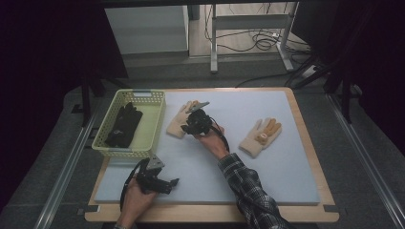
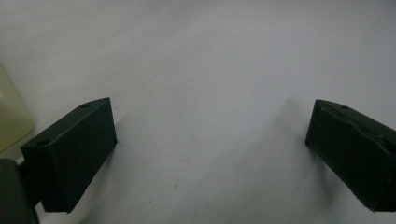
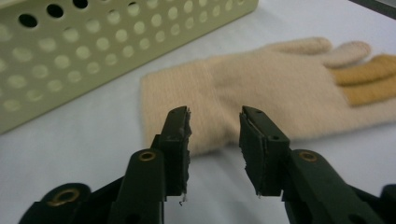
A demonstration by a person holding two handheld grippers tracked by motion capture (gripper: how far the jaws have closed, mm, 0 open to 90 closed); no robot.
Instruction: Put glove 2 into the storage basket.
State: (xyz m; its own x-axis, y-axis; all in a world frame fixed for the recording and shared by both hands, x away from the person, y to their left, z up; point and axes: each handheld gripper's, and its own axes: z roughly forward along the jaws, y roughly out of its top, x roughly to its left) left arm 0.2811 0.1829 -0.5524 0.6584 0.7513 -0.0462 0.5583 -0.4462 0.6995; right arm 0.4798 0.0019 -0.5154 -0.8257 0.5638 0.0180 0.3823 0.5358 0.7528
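Our right hand-held gripper (image 3: pixel 215 140) hovers half-open at the cuff of the glove (image 3: pixel 261 88), gripping nothing. Our left hand-held gripper (image 2: pixel 210 154) is wide open over the bench (image 2: pixel 210 56).

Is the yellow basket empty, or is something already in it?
Not empty: a pair of black gloves lies inside the basket, seen from the high view.

Right gripper (image 1: pixel 195 125) hides the near glove's (image 1: pixel 177 125) middle.

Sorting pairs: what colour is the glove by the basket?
Cream glove with orange fingers, clearest in the right gripper view.
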